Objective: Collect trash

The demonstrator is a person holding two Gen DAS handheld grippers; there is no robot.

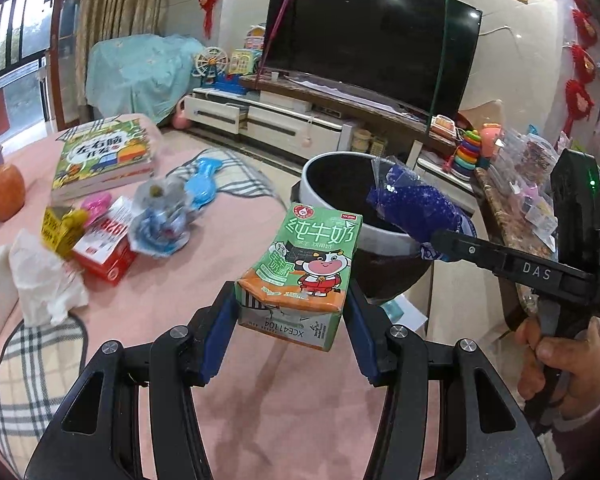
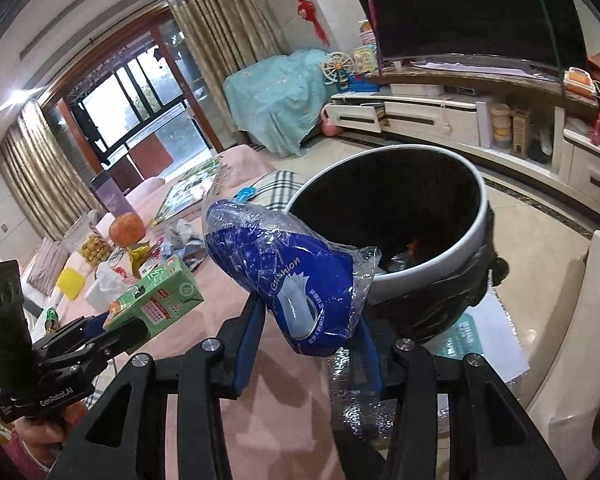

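A green and orange milk carton (image 1: 300,268) is clamped between the blue pads of my left gripper (image 1: 290,312), held above the pink tablecloth (image 1: 240,400). My right gripper (image 2: 312,332) is shut on a crumpled blue plastic wrapper (image 2: 284,272), which hangs just before the rim of the trash bin (image 2: 440,256). The bin is round, white-rimmed, lined with a black bag, and stands past the table's edge. From the left wrist view the wrapper (image 1: 412,208) sits over the bin's near rim (image 1: 380,236), with the right gripper (image 1: 440,246) reaching in from the right.
Left on the table lie a white tissue (image 1: 44,280), a yellow wrapper (image 1: 60,228), a red box (image 1: 104,248), a crumpled clear wrapper (image 1: 160,220), a blue toy (image 1: 204,180), a children's book (image 1: 104,156) and an apple (image 1: 2,192). A TV stand (image 1: 284,116) lies behind.
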